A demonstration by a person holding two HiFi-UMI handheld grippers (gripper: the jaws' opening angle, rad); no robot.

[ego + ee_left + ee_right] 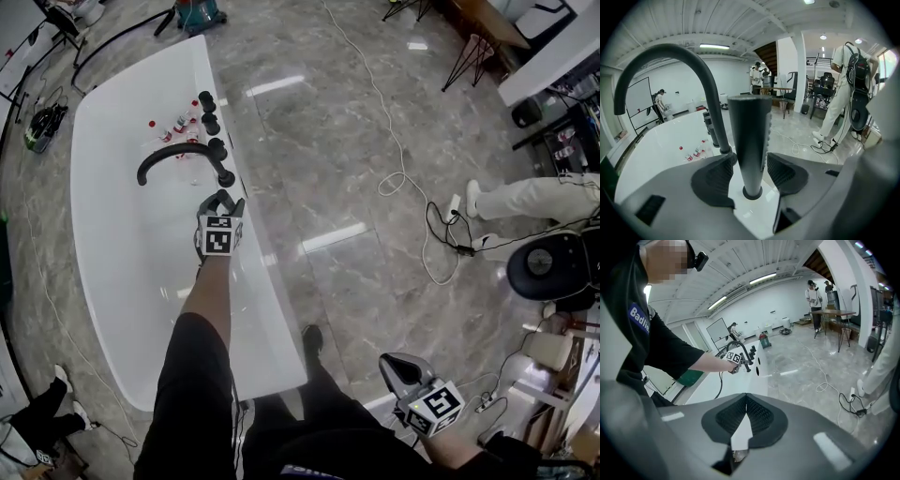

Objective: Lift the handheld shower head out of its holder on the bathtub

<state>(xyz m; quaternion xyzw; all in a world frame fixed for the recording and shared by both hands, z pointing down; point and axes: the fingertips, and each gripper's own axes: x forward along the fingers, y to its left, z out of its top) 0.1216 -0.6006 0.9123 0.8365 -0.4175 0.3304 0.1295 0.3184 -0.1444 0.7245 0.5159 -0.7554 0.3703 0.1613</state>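
On the tub rim: the shower head stands upright in its holder, a black ring set into the white rim, just beside the foot of the curved spout.
Left gripper: fingers spread wide, one on each side of the shower head, with a gap on both sides; the pads do not touch it.
Right gripper: fingers closed tip to tip with nothing between them, held low by the person's right side, well apart from the tub.
Edges: the rim is a narrow flat band; it drops to the floor on the right and into the basin on the left.
Open room: the space above the shower head is free, and the marble floor to the right of the tub is broad and bare near the rim.
In the way: the spout arches up and over the basin next to the left finger. Three black knobs line the rim beyond it.
Around: small bottles lie in the basin. A white cable snakes over the floor, and another person stands far right.
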